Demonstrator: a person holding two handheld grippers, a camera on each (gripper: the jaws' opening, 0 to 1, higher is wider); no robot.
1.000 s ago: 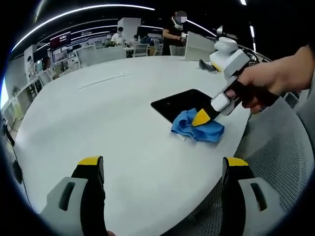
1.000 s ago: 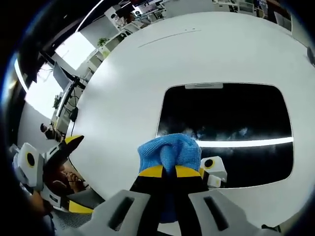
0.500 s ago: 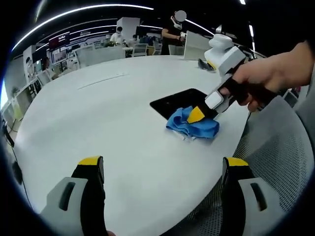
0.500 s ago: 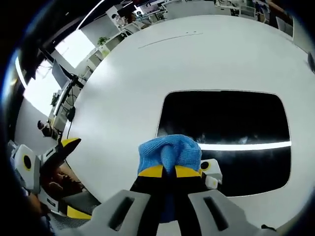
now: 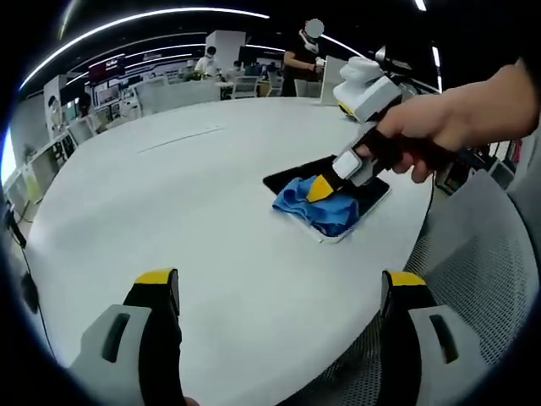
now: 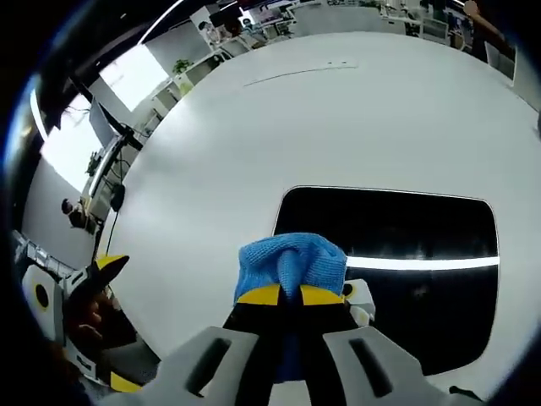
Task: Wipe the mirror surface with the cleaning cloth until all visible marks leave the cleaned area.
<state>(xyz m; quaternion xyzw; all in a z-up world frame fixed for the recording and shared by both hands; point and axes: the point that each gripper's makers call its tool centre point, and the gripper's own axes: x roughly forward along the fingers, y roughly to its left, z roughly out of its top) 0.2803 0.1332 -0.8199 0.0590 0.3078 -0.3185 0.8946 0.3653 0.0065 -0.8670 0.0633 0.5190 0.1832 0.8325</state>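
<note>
A dark rectangular mirror [image 6: 406, 279] lies flat on the white round table [image 6: 254, 144]; a bright light stripe reflects in it. My right gripper [image 6: 290, 294] is shut on a bunched blue cleaning cloth [image 6: 290, 260], pressed on the mirror's near-left corner. In the left gripper view a hand holds that right gripper [image 5: 321, 188] down on the cloth [image 5: 311, 206], which covers the near-left part of the mirror [image 5: 365, 189]. My left gripper [image 5: 279, 283] hovers open over the table's near side, well short of the mirror, with nothing between its jaws.
The table's curved edge [image 5: 372, 313] runs close to the mirror, with a grey mesh chair [image 5: 473, 279] beyond it. The left gripper [image 6: 80, 283] shows at the left of the right gripper view. Desks, chairs and people [image 5: 300, 59] stand far behind the table.
The right gripper has dragged the blue cloth leftwards along the mirror's near part. The left gripper stays still and open.
</note>
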